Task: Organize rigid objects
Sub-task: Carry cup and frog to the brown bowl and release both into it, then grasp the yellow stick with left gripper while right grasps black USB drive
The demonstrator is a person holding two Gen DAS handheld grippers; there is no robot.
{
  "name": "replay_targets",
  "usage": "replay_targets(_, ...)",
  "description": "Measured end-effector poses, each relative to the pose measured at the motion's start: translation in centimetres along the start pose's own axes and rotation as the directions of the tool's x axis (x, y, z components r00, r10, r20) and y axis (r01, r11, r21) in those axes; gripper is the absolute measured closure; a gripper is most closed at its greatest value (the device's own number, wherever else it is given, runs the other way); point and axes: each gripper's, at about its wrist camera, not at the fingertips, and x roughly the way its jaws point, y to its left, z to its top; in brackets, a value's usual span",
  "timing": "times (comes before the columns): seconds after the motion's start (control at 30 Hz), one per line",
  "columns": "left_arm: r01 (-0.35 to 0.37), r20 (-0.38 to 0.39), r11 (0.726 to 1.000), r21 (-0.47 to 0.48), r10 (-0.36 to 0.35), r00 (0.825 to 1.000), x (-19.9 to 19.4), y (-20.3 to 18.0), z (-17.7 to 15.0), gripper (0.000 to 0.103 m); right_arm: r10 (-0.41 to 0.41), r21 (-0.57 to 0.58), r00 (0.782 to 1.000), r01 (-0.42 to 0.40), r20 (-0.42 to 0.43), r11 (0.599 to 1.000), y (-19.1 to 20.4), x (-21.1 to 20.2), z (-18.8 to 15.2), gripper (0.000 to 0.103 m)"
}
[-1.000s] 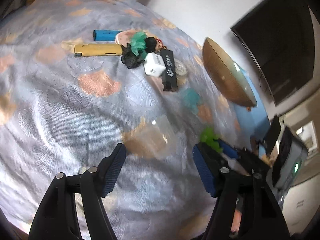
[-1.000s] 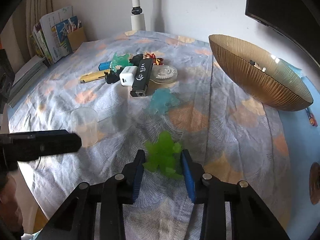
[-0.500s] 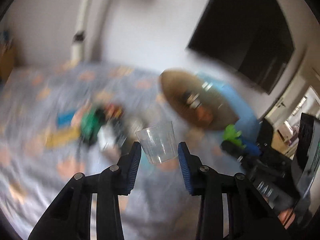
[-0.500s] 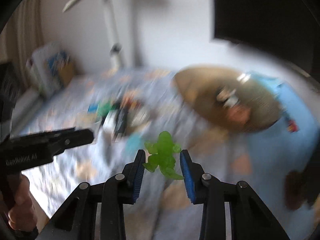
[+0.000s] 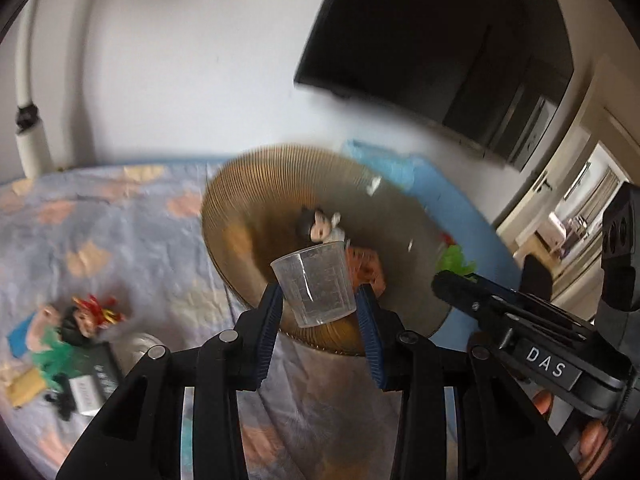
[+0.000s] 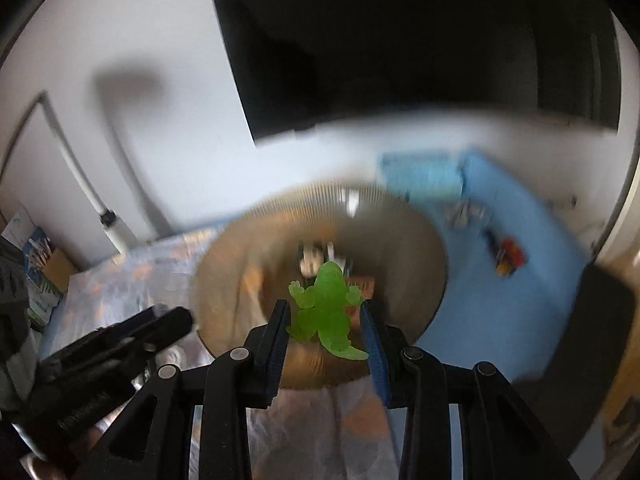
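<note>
My left gripper is shut on a clear plastic cup and holds it in the air before the brown ribbed bowl. A small doll figure and an orange item lie inside the bowl. My right gripper is shut on a green translucent frog toy and holds it above the same bowl. In the left wrist view the right gripper shows at the right, by the bowl's rim, with the frog in it.
A pile of small items lies on the patterned cloth at the left: a figure, a green toy, a white charger, a black bar. A blue mat with small objects lies right of the bowl. A dark screen hangs on the wall behind.
Both grippers have risen from the cloth and moved toward the bowl. The left one closed on the cup and lifted it; the right one lifted the frog.
</note>
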Motion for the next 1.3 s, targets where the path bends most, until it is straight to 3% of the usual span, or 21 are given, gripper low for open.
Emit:
replay_targets(0.07, -0.001, -0.016, 1.0, 0.003, 0.001, 1.0, 0.8, 0.1, -0.2, 0.067, 0.004, 0.009, 0.999, -0.003, -0.043, 1.0, -0.3, 1.5, -0.4, 0.068)
replay_targets(0.2, -0.012, -0.007, 1.0, 0.011, 0.012, 1.0, -0.2, 0.8, 0.2, 0.042, 0.045, 0.035, 0.996, -0.042, -0.071, 0.998, -1.4, 2.3, -1.1, 0.067)
replay_targets(0.33, 0.012, 0.104, 0.999, -0.031, -0.008, 0.995, -5.7, 2.9, 1.0, 0.029, 0.047, 0.058, 0.999, -0.045, -0.023, 0.997, -2.2, 0.7, 0.0, 0.064)
replay_targets(0.4, -0.008, 0.197, 0.999, -0.046, 0.017, 0.98, -9.9, 4.1, 0.9, 0.025, 0.051, 0.061, 0.998, -0.052, 0.025, 0.997, -2.3, -1.3, 0.5, 0.055)
replay_targets(0.43, -0.026, 0.243, 0.998, -0.049, 0.037, 0.969, -12.2, 4.6, 0.6, 0.025, 0.054, 0.058, 0.998, -0.056, 0.046, 0.997, -2.2, -2.0, 0.7, 0.044)
replay_targets(0.47, -0.038, 0.269, 0.998, -0.052, 0.051, 0.962, -13.6, 5.0, 0.5, 0.025, 0.058, 0.052, 0.995, -0.062, 0.078, 0.997, -1.9, -3.2, 0.7, 0.043)
replay_targets(0.67, -0.155, 0.432, 0.981, -0.113, 0.189, 0.882, -24.5, 7.4, -2.8, 0.025, 0.139, -0.004, 0.984, -0.139, 0.111, 0.99, 2.1, -6.6, -0.4, 0.042)
replay_targets(0.77, -0.209, 0.458, 0.963, -0.171, 0.265, 0.849, -27.7, 8.9, -4.3, 0.024, 0.18, -0.069, 0.978, -0.173, 0.108, 0.983, 5.4, -7.6, -1.2, 0.043)
replay_targets(0.87, -0.28, 0.441, 0.928, -0.247, 0.365, 0.82, -29.3, 11.6, -6.3, 0.023, 0.217, -0.13, 0.973, -0.205, 0.081, 0.97, 8.5, -7.7, -2.3, 0.043)
replay_targets(0.97, -0.321, 0.37, 0.898, -0.301, 0.42, 0.828, -28.1, 14.4, -8.3, 0.023, 0.229, -0.169, 0.973, -0.221, 0.032, 0.961, 10.9, -6.7, -3.8, 0.043)
replay_targets(1.1, -0.414, 0.22, 0.85, -0.326, 0.494, 0.841, -23.4, 18.1, -11.8, 0.023, 0.223, -0.181, 0.972, -0.232, -0.069, 0.956, 12.5, -3.8, -6.3, 0.043)
replay_targets(1.13, -0.425, 0.187, 0.848, -0.316, 0.495, 0.848, -22.4, 18.8, -12.7, 0.023, 0.213, -0.183, 0.972, -0.228, -0.1, 0.956, 12.8, -2.9, -7.1, 0.043)
replay_targets(1.27, -0.381, 0.075, 0.872, -0.308, 0.422, 0.904, -18.4, 20.9, -15.0, 0.023, 0.191, -0.18, 0.964, -0.224, -0.187, 0.958, 13.1, -0.3, -9.1, 0.043)
replay_targets(1.3, -0.377, 0.059, 0.874, -0.306, 0.413, 0.909, -18.0, 20.8, -15.6, 0.023, 0.184, -0.18, 0.961, -0.222, -0.206, 0.958, 13.1, 0.4, -9.6, 0.043)
